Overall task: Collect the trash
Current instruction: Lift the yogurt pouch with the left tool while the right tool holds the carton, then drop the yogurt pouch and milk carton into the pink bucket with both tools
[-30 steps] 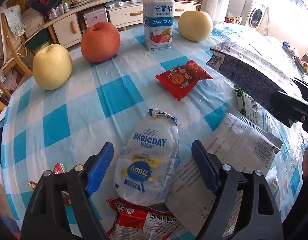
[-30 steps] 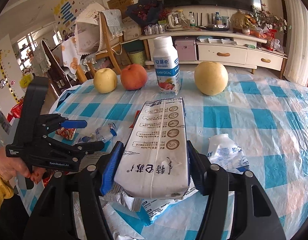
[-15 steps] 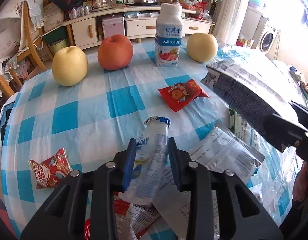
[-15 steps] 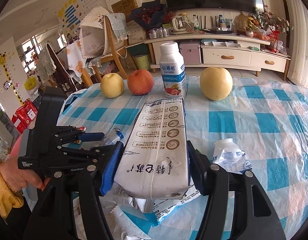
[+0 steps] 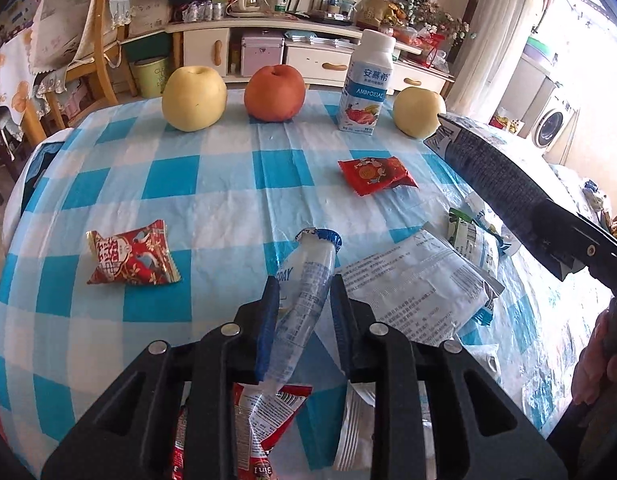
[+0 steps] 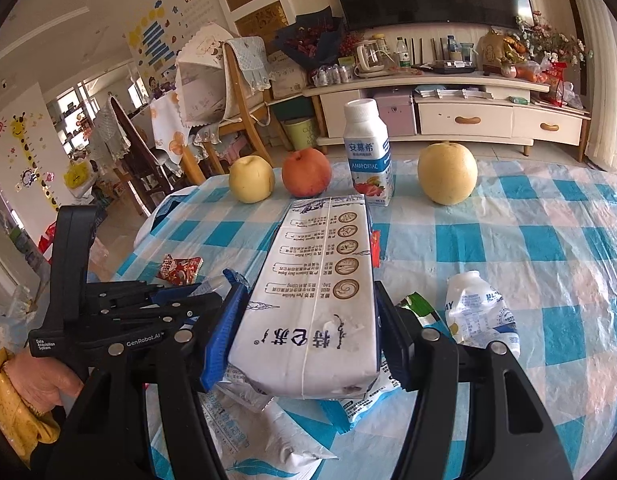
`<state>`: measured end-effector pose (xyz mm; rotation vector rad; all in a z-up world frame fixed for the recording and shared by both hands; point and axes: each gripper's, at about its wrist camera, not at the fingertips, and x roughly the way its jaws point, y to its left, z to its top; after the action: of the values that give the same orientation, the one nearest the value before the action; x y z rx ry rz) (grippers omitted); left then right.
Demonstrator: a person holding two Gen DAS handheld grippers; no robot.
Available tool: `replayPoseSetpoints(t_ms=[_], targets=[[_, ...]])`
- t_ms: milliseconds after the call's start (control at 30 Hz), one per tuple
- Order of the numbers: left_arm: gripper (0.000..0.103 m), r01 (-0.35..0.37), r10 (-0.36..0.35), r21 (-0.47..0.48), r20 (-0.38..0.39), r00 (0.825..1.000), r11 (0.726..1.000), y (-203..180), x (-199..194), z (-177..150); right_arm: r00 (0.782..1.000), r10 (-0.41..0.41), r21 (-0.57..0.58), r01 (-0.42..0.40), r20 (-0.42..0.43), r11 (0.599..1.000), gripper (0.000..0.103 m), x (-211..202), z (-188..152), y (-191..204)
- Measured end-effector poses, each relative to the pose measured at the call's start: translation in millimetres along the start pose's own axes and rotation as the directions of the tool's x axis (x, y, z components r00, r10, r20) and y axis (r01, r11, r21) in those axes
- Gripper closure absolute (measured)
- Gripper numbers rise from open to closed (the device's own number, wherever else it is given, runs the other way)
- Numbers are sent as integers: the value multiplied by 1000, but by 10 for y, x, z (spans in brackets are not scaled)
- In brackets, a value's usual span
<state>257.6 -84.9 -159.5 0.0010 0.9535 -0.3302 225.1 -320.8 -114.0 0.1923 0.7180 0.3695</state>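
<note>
Fingers (image 5: 268, 320) of both grippers clenched on trash: left on a crumpled pouch (image 5: 304, 280), right on a white carton (image 6: 316, 300).
Red wrappers (image 5: 132, 254) and flat packets (image 5: 408, 292) remain on the table (image 5: 212, 184); collection looks barely underway.

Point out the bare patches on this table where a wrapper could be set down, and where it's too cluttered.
Bare cloth lies in the middle, bordered by the fruit row behind (yellow pear, red apple), the red snack packet and the crumpled red wrapper. The far right corner beyond the other pear is also free. Crowded: the near edge, with the white pouches under both grippers.
</note>
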Motion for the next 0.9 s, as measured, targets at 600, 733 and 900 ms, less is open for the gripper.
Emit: replayPoseSetpoints(t_ms=[600, 733, 900], targets=[[82, 130, -60, -302, 228, 972, 944, 674, -763, -418, 994, 108, -45, -109, -12, 993, 40, -95, -94, 489], [82, 169, -75, -340, 273, 959, 925, 914, -875, -494, 991, 127, -53, -129, -35, 990, 40, -45, -140, 656], [82, 181, -56, -369, 326, 944, 912, 1207, -1080, -552, 987, 149, -66, -152, -56, 986, 40, 27, -163, 892]])
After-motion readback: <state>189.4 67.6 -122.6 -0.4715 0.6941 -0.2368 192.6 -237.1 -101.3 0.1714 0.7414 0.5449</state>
